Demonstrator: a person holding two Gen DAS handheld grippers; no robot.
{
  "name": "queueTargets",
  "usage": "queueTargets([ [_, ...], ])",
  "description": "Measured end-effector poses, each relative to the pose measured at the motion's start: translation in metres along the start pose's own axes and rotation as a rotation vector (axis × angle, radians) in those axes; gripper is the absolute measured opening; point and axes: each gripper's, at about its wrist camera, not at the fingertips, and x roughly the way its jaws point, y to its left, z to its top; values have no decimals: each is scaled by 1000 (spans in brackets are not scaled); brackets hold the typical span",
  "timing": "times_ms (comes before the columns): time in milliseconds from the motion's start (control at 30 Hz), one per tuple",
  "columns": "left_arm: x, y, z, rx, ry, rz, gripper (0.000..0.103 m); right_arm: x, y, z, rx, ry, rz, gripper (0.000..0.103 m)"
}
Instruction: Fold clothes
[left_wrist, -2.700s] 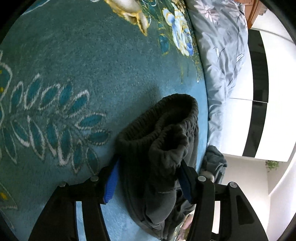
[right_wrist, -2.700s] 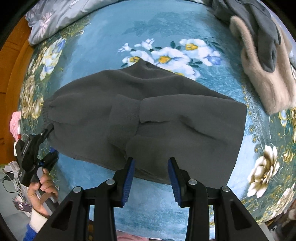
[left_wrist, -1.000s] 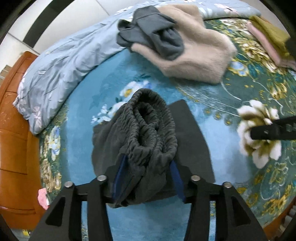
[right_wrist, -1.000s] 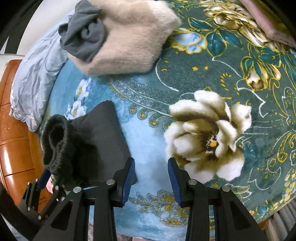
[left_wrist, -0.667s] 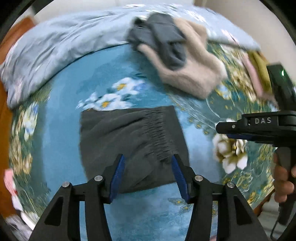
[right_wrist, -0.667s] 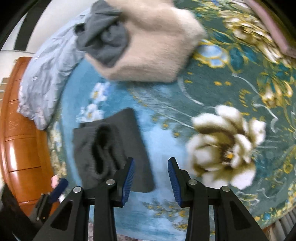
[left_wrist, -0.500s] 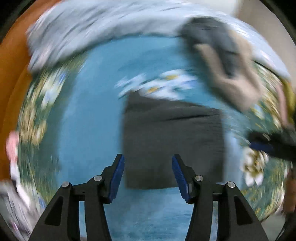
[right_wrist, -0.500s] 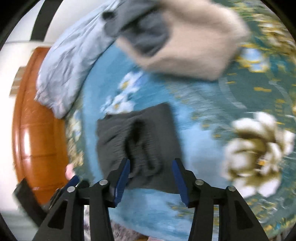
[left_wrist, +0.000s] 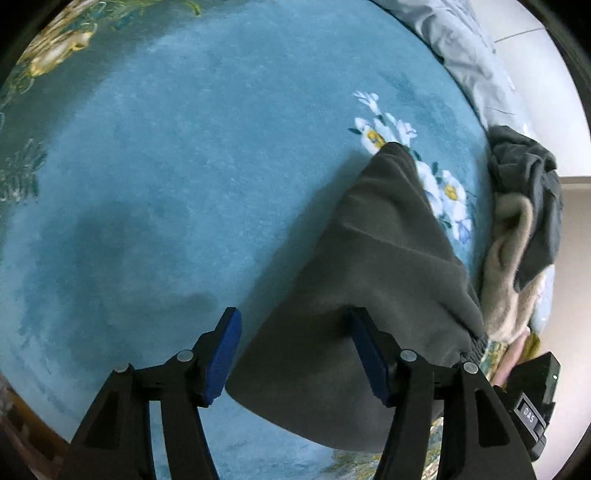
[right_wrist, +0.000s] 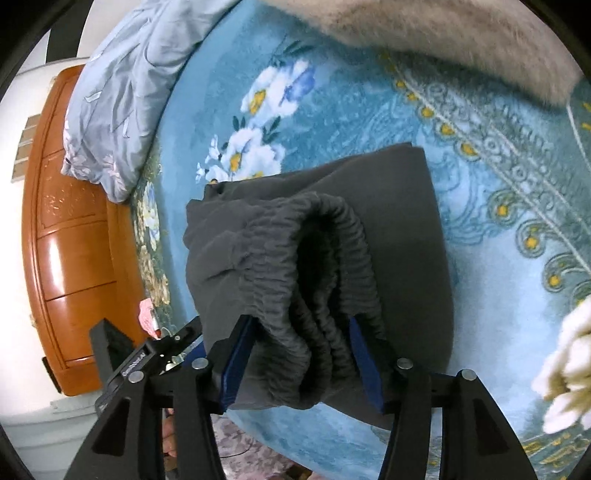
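2 grippers work 1 dark grey pair of trousers (right_wrist: 325, 236) folded on the blue floral blanket (left_wrist: 166, 166). On the left, the left gripper (left_wrist: 295, 354) hovers with fingers spread wide, its right finger over the cloth's edge, gripping nothing, probably free to smooth or steady the fold. On the right, the right gripper (right_wrist: 299, 362) straddles the bunched elastic waistband (right_wrist: 332, 280), fingers pressed against both sides, likely to carry that end over. Further right lie a beige fleece garment (left_wrist: 509, 258) and a grey garment (left_wrist: 532, 192).
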Motion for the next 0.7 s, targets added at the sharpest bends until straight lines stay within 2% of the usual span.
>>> queueTargets([
  [133,8,0,-1,-24,33,-74,63,2,9,-1,-34,-1,-1,63],
  [200,12,-6,0,-4,49,-72,63,3,13,-2,-51,-1,-2,62],
  [267,15,-17,0,39,52,-47,63,-3,15,-4,-65,-14,18,53],
  [333,17,-25,-1,69,58,-40,63,-12,15,-7,-76,-35,47,37],
  [367,17,-29,-1,83,62,-38,63,-19,15,-10,-80,-50,65,33],
  [600,5,-77,-21,282,76,-88,62,-72,10,-26,-80,-166,185,24],
  [667,9,-90,-28,338,97,-87,61,-88,-3,-29,-51,-198,190,24],
  [700,15,-98,-32,372,110,-61,61,-91,-9,-30,-36,-201,180,24],
])
